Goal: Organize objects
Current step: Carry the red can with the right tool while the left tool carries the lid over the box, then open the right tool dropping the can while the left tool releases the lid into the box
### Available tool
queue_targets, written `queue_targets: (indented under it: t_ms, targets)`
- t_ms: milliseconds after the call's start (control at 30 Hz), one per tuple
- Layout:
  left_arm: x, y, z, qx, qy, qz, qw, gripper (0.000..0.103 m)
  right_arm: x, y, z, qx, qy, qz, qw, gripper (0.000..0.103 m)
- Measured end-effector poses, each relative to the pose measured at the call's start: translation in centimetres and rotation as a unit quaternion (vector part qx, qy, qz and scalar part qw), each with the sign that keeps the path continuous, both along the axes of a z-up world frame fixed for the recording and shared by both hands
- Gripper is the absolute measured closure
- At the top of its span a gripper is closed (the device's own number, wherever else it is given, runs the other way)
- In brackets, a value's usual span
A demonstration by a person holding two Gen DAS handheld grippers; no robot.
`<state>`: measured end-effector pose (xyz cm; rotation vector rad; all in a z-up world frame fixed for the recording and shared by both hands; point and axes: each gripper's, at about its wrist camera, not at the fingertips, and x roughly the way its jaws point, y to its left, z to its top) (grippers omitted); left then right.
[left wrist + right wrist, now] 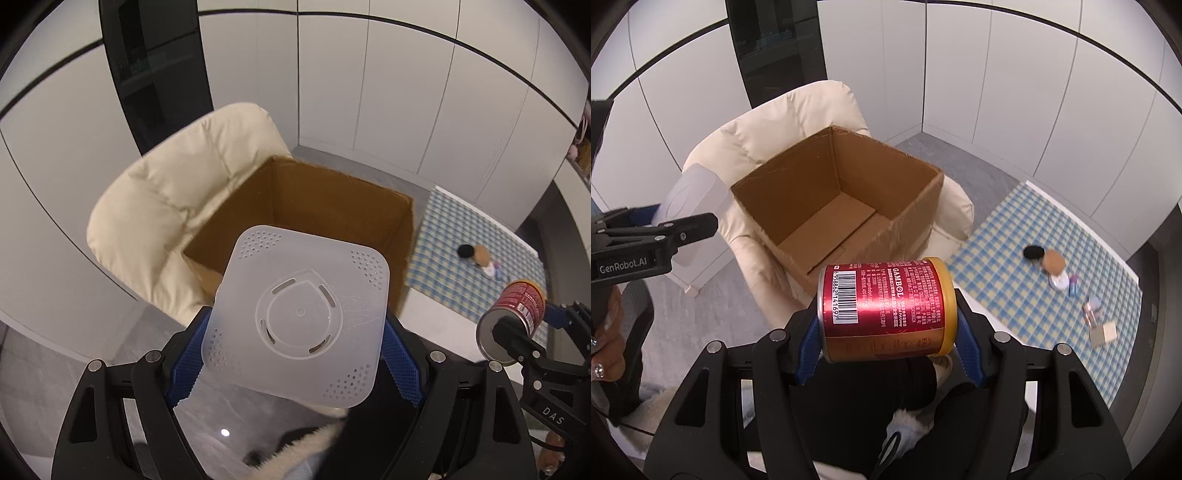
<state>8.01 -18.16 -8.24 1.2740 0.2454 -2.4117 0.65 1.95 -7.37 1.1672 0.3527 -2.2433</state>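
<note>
My left gripper is shut on a translucent white plastic container, its perforated bottom facing the camera, held in the air just short of the open cardboard box. That container and the left gripper also show at the left edge of the right wrist view. My right gripper is shut on a red can with a yellow lid, lying sideways between the blue pads, above the near side of the empty box. From the left wrist view the can hangs at the right.
The box rests on a cream padded armchair. A blue-and-yellow checked mat lies on the floor to the right, holding several small items: a black disc, a tan round piece, a small wooden block. White cabinet walls stand behind.
</note>
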Motion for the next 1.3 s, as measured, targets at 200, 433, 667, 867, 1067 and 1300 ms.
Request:
queue_targets:
  t_ms: [200,433,667,867,1067,1300]
  targets:
    - [-3.3,-2.4,-0.1,-0.011,0.006,0.008,0.9999,0.018,-2.9,-3.5,-0.6,0.010,0.010,0.017,1.000,0.039]
    - [-7.5,-5.2,-1.9,-0.009,-0.005,0.019,0.9998,0.018,-6.9,-7.6,-2.5,0.018,-0.003,0.029,0.999,0.039]
    - [-10.1,-7.6,-5.4,0.026,-0.019,0.048,0.9983,0.018,-10.6,-10.6,-4.7,0.024,-0.017,0.027,0.999,0.039]
    - [-10.2,-8.8,-7.7,0.019,-0.042,0.059,0.9972,0.018,-12.7,-12.3,-7.0,0.032,-0.031,0.032,0.999,0.039]
    - [-10.7,-9.5,-8.9,0.021,-0.056,0.055,0.9967,0.018,-13.3,-14.1,-9.8,0.038,-0.053,0.037,0.997,0.039]
    - [-10.9,-9.9,-9.6,0.032,-0.070,0.054,0.9956,0.018,-12.8,-15.0,-11.6,0.050,-0.067,0.046,0.995,0.039]
